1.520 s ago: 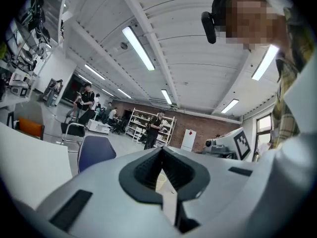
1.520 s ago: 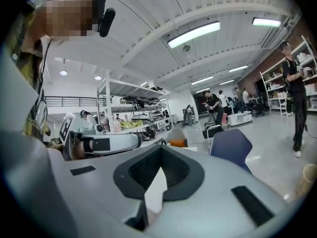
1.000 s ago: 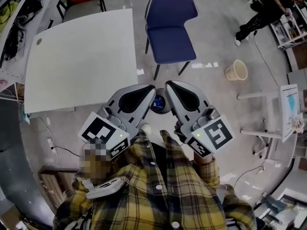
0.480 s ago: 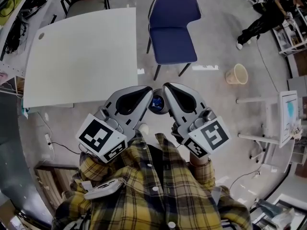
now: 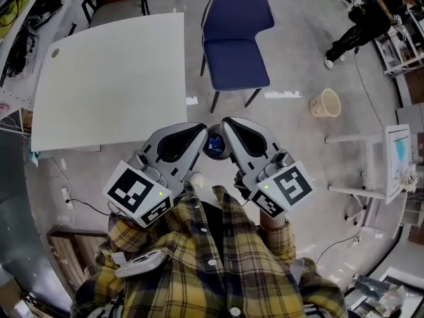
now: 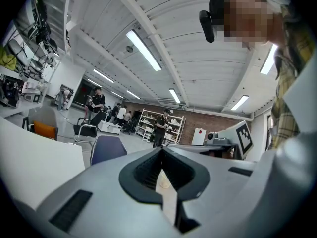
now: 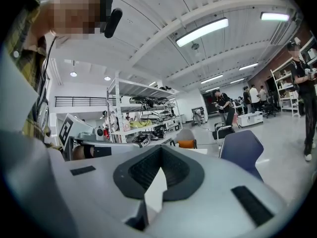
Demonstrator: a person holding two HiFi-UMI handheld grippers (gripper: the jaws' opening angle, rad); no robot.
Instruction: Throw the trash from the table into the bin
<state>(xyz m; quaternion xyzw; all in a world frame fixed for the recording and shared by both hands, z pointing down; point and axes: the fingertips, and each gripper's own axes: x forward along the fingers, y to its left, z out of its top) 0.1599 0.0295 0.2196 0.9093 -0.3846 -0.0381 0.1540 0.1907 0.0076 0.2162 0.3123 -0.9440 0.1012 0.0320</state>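
Note:
The white table stands at the upper left of the head view, and its top shows no trash. A beige bucket-like bin sits on the floor at the right. A dark round container with something blue inside is on the floor just below the two gripper tips. My left gripper and right gripper are held side by side in front of my chest, tips nearly touching. Both are shut with nothing between the jaws, as the left gripper and right gripper views also show.
A blue chair stands beyond the grippers, right of the table. A person in black is at the far right. A white stand with a screen is at the right edge. Shelving and cluttered benches line the left side.

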